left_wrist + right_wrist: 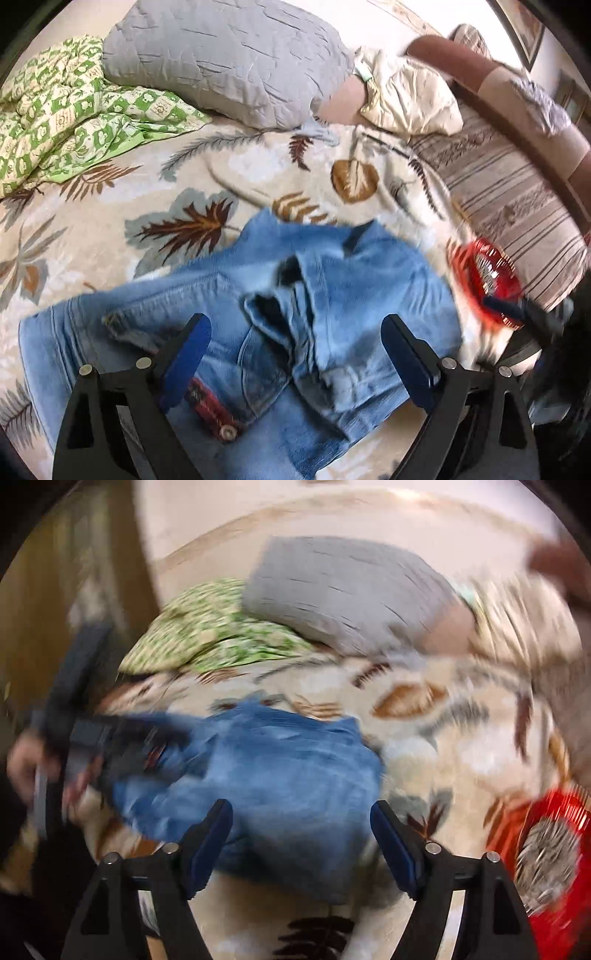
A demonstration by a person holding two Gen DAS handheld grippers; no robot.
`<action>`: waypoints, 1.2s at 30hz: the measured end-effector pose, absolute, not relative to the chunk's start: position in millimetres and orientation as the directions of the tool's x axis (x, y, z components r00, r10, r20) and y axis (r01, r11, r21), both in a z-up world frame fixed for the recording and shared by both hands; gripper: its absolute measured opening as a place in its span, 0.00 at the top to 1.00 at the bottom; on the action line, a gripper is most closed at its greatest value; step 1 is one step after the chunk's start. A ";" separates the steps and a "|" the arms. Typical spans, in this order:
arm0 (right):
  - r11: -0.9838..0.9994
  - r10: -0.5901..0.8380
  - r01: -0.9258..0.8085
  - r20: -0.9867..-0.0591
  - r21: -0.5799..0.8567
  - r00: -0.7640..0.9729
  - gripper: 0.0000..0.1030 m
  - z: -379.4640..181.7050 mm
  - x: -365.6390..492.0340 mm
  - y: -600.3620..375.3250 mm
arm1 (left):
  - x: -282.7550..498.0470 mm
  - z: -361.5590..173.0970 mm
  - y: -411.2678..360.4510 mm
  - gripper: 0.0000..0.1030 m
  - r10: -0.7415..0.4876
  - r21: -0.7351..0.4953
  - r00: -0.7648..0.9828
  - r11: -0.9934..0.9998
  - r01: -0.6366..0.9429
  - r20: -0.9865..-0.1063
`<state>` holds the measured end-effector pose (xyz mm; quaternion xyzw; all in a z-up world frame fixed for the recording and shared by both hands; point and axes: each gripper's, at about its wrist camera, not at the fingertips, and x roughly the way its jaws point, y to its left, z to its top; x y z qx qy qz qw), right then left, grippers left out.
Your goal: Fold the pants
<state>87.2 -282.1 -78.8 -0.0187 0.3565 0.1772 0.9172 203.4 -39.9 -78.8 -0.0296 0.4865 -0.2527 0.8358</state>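
Pants [280,314] lie bunched mid-bed [110,229], bare bedspread beyond their far edge. Left hand-held gripper [295,354] and right hand-held gripper [301,845] both gape wide, holding nothing.

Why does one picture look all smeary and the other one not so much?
In the right wrist view almost everything is streaked by motion blur: the jeans, the gray pillow and the red thing all smear, while the right gripper stays crisp. In the left wrist view the jeans are fairly sharp; only the right edge blurs. Both views bulge like a fishbowl.
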 end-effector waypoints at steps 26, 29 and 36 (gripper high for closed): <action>0.697 0.084 -0.518 -0.661 -0.496 0.745 0.93 -157.3 62.4 -174.7 | 260.5 -151.9 -76.3 0.78 -0.438 -0.378 0.216 0.885 0.271 -0.873; 0.683 0.068 -0.501 -0.636 -0.532 0.768 0.91 -157.4 56.4 -171.8 | 255.4 -139.9 -72.6 0.62 -0.449 -0.374 0.215 0.873 0.312 -0.867; 0.774 0.097 -0.382 -0.502 -0.505 0.860 0.15 -114.2 18.1 -197.3 | 216.5 -86.0 -38.1 0.12 -0.484 -0.367 0.298 0.853 0.371 -0.823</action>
